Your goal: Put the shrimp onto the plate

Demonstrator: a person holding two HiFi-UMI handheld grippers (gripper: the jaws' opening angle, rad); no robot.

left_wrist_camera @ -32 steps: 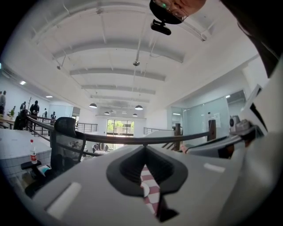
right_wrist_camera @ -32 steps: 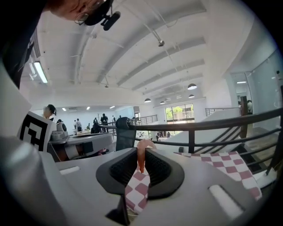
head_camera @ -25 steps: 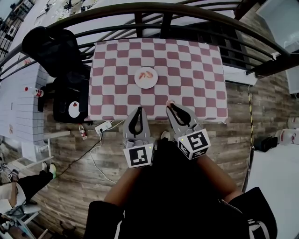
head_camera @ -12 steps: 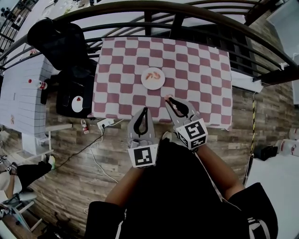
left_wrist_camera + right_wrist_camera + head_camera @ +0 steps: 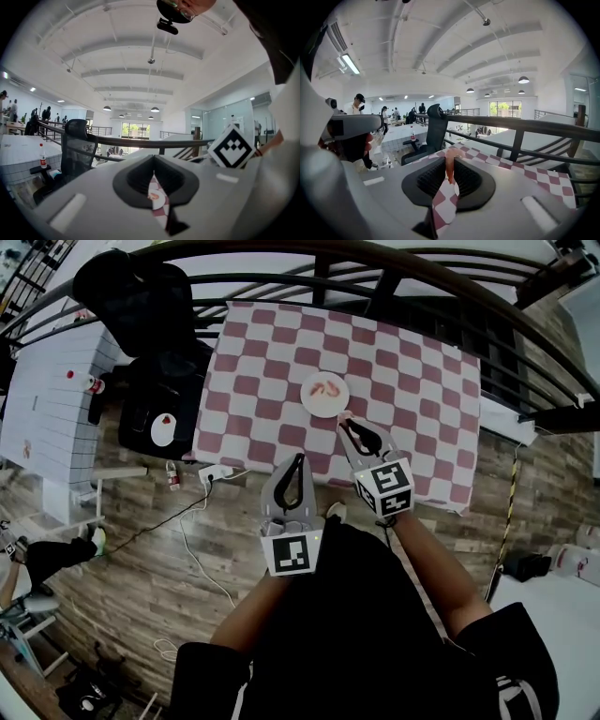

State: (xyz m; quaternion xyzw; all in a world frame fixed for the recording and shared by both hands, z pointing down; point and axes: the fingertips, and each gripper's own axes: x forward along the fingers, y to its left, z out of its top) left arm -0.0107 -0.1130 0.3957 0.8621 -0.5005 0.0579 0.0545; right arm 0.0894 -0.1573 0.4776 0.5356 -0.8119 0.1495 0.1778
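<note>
A white plate [image 5: 324, 395] holding pink shrimp [image 5: 327, 388] sits on the red-and-white checkered table [image 5: 394, 381]. My right gripper [image 5: 345, 419] hovers just in front of the plate's near rim, shut on one pink shrimp [image 5: 449, 168], which hangs upright between the ribbed pads. A bit of that shrimp [image 5: 343, 415] peeks out at the jaw tips in the head view. My left gripper [image 5: 300, 458] is held over the table's near edge, shut with nothing in it. Through its narrow slit I see the plate [image 5: 157, 201].
A dark curved railing [image 5: 281, 259] runs behind the table. Left of the table are a black office chair [image 5: 131, 296], a black stool [image 5: 155, 423] and a white tiled table [image 5: 47, 390] with a bottle [image 5: 91, 384]. A power strip [image 5: 215, 472] and cables lie on the wooden floor.
My right gripper has moved forward with the shrimp, closer to the plate's near rim. The left gripper has kept its place, shut. The head view has shifted.
</note>
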